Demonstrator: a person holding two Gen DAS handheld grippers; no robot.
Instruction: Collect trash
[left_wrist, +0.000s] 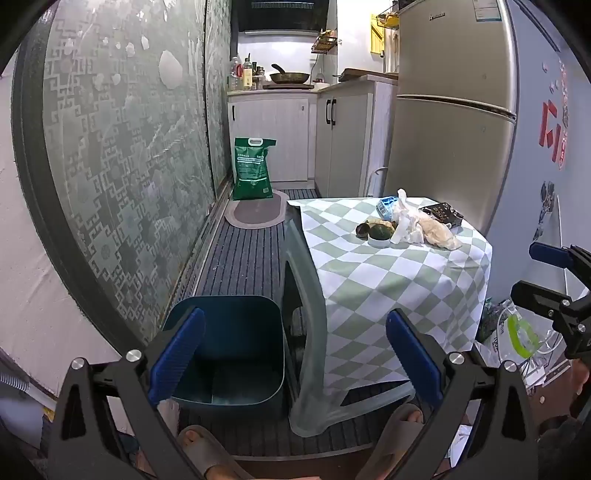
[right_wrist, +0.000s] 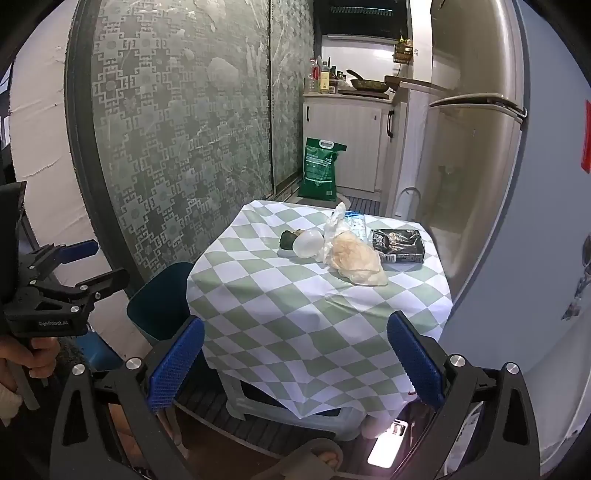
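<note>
Left wrist view, left tool (left_wrist: 295, 354): jaws spread wide with nothing between them, tilted down toward the floor beside the worktop.
Left wrist view, bin (left_wrist: 229, 347): a dark teal, open-topped bin on the striped floor mat, touching or just beside the left edge of the worktop; it looks empty.
Left wrist view, worktop (left_wrist: 399, 280): a small table under a green-and-white checked cloth, with the trash pile (left_wrist: 406, 225) bunched on its far half.
Left wrist view, pile contents: crumpled clear plastic bag (left_wrist: 410, 221), a dark round fruit-like scrap (left_wrist: 378, 232), a small white cup (left_wrist: 379, 242), a dark box (left_wrist: 443, 215) at the far right corner.
Right wrist view, right tool (right_wrist: 295, 354): jaws also wide and holding nothing, hovering over the near edge of the worktop, well short of the pile.
Right wrist view, pile: the plastic bag (right_wrist: 351, 254) sits mid-pile, the dark box (right_wrist: 399, 242) touching its right side, the pale round cup (right_wrist: 308, 243) on its left.
Right wrist view, left tool: seen at the left, near the bin (right_wrist: 162, 299), gripped by a hand (right_wrist: 29, 354).
Risk, judged: the items touch, so gripping the loose bag may drag its neighbours off the worktop.
Risk, judged: the cloth hangs free; a jaw snagging it could pull everything down.
Risk, judged: the bin sits low beside the worktop, so an early release could miss it.
</note>
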